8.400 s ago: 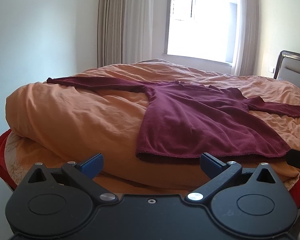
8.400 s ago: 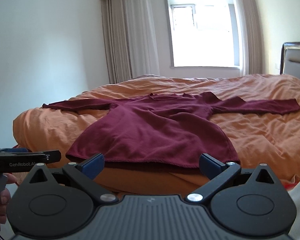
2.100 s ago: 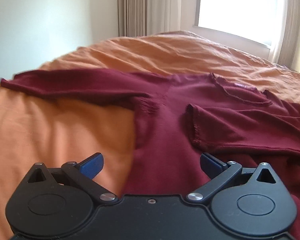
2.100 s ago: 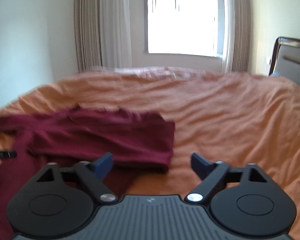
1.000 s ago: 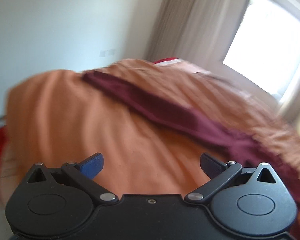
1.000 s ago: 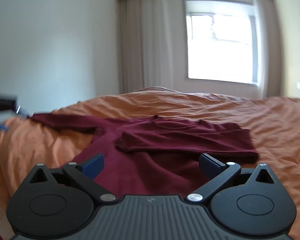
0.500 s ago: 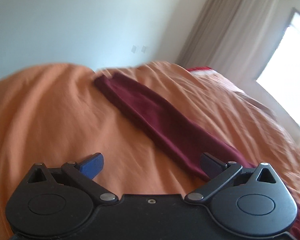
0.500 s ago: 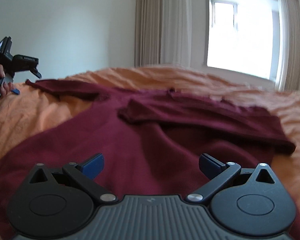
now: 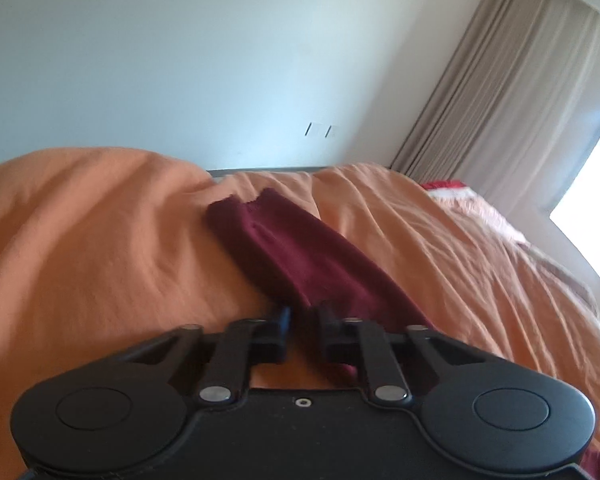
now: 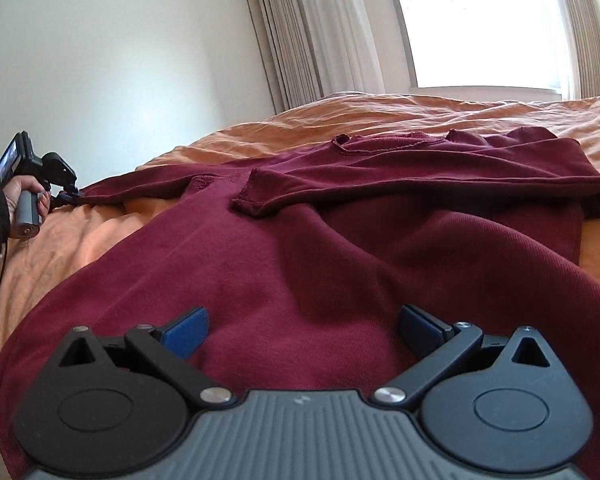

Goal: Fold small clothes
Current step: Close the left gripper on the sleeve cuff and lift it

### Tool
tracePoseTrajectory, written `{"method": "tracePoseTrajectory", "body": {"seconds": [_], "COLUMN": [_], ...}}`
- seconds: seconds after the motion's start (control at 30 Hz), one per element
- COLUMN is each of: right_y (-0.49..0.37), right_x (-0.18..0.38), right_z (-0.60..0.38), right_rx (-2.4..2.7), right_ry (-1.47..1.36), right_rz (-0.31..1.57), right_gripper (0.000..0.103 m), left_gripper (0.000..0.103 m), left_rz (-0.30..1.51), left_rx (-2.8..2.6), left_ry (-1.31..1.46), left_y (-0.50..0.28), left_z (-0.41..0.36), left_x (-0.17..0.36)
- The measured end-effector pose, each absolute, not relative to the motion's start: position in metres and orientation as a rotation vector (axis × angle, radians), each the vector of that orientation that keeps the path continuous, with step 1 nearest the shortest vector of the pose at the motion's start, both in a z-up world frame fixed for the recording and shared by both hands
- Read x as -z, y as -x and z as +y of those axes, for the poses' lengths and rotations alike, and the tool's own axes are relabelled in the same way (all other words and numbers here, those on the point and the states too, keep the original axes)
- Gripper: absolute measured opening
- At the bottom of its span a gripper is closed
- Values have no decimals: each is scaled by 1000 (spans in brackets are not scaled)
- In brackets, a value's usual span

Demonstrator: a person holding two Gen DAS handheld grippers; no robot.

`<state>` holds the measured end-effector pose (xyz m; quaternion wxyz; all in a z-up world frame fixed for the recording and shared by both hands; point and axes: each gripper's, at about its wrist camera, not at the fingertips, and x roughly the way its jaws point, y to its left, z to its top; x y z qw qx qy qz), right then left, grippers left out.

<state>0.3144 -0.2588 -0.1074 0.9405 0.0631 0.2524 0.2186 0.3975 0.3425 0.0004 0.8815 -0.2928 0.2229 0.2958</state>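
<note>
The maroon top lies spread on the orange duvet, one sleeve already folded across its chest; the other sleeve stretches toward the bed's left edge. The left gripper has its jaws pressed onto that sleeve; the right gripper, jaws spread and empty, hovers over the hem. Lift only slightly, carry the sleeve straight across the chest, and lay it flat before releasing.

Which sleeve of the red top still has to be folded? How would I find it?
Look at the big orange blanket on the bed and find the dark red top. One sleeve lies folded across its chest; the other sleeve stretches straight out over the blanket. It is the one pinched by the left hand-held gripper.
</note>
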Motion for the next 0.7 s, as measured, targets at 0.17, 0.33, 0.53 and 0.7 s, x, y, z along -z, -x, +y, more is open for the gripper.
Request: {"method": "tracePoseTrajectory", "body": {"seconds": [0.17, 0.33, 0.53, 0.7], "right_y": [-312, -312, -310, -304], "right_x": [106, 108, 108, 103], "right_z": [-256, -262, -271, -277], "right_rx": [-439, -459, -475, -445], "right_ry": [-121, -165, -218, -267], "right_rz": [512, 497, 484, 462], "right_gripper": [103, 103, 103, 103], "left_gripper": [3, 3, 3, 3], "left_rz": [419, 336, 229, 210], "left_rx": [-625, -533, -363, -135], "left_ry": [600, 484, 114, -15], "left_y": [-393, -387, -393, -400], "left_z": [336, 309, 218, 122], "left_x": [-5, -43, -98, -116]}}
